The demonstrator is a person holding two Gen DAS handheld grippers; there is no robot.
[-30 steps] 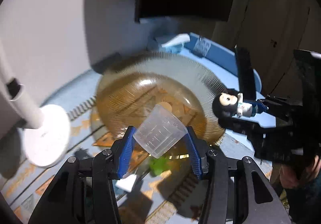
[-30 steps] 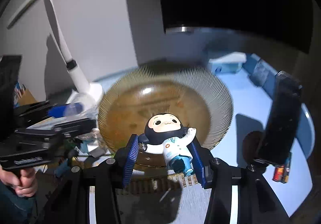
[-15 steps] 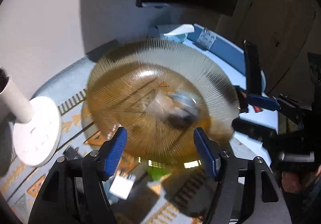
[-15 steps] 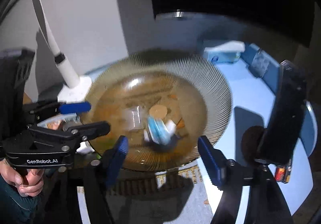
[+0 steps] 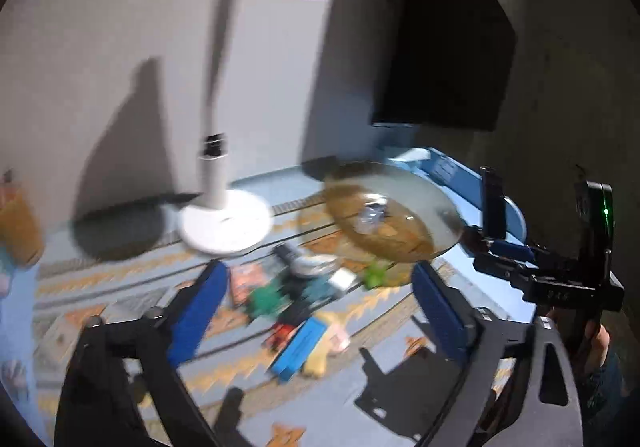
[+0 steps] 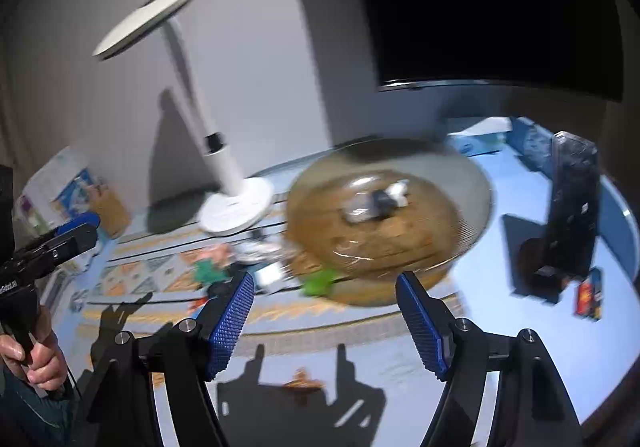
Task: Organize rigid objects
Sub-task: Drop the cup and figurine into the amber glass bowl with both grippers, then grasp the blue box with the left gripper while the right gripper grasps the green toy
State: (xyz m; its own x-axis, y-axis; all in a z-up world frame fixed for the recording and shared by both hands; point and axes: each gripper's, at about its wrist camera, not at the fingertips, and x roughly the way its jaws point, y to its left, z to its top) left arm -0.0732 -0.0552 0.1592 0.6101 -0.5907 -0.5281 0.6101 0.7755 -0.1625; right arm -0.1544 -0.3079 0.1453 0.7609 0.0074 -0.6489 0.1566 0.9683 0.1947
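We held both claws empty, angled downward: the left claw (image 5: 316, 311) with jaws just spread wide, the right claw (image 6: 325, 321) just opened too, each gripped by a bare hand (image 6: 34, 357) at its handle.

My blue table (image 6: 500, 327) with lots of stuff
I see a patterned mat (image 5: 120, 279), a white lamp (image 6: 234, 207), a big glass bowl (image 6: 472, 183) and little toys (image 5: 296, 303) on it.
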